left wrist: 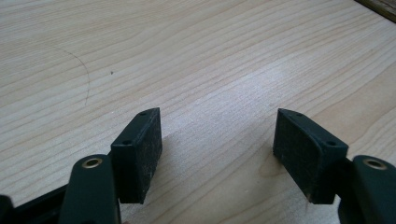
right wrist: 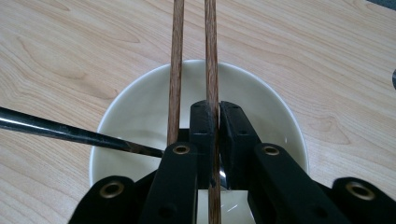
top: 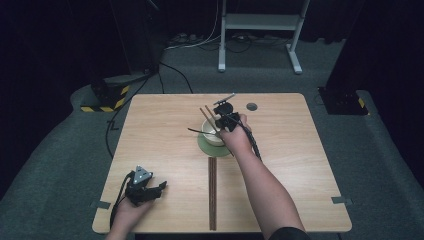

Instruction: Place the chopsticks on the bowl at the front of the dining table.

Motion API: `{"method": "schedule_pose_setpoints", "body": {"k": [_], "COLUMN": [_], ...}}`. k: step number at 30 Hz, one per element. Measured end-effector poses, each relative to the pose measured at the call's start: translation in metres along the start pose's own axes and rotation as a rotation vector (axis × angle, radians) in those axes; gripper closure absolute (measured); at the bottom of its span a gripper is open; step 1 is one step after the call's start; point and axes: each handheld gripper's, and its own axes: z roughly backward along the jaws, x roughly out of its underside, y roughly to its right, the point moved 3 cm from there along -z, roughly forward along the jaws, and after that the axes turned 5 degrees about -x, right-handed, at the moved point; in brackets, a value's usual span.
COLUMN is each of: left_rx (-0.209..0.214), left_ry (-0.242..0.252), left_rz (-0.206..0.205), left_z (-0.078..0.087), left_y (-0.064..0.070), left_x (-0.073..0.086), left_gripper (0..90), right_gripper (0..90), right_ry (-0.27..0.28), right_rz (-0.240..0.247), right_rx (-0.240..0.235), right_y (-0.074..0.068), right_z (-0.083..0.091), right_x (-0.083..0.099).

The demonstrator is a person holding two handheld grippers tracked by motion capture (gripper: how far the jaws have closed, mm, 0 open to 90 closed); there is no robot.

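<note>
Chopsticks going across the bowl

My right hand-held gripper (right wrist: 213, 135) is over the white bowl (right wrist: 140, 107), jaws closed on one brown chopstick (right wrist: 211, 56). Its partner, the second chopstick (right wrist: 176, 70), lies just to the left of it in my right gripper view, outside the jaws as far as I can tell. I judge the step in hand to be laying the pair across the bowl. Both sticks run with their long axes away from me, tips pointing toward the far edge of the surface (top: 165, 125) and tilted a little to the left in the high view. A dark utensil handle (right wrist: 70, 133) leans out of the bowl to the left. The bowl sits on a green saucer (top: 206, 147) at the middle of the surface.

Next I should lower until the stick rests on both rims, parallel to its mate, then ease the jaws apart.

My left hand-held gripper (top: 145, 187) rests at the near left, jaws wide apart, holding nothing
</note>
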Motion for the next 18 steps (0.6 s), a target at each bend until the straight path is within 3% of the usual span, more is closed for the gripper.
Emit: {"method": "schedule_pose_setpoints", "body": {"k": [18], "left_rx": [-0.001], "left_ry": [-0.013], "left_rz": [-0.008], "left_z": [0.0009], "left_y": [-0.0006], "left_x": [0.0005], "left_gripper": [32.7], "right_gripper": [80.5], "right_ry": [-0.015], "right_rz": [0.008], "right_rx": [-0.01], "right_y": [-0.0042], "right_z": [-0.0057], "right_x": [-0.0016]}}
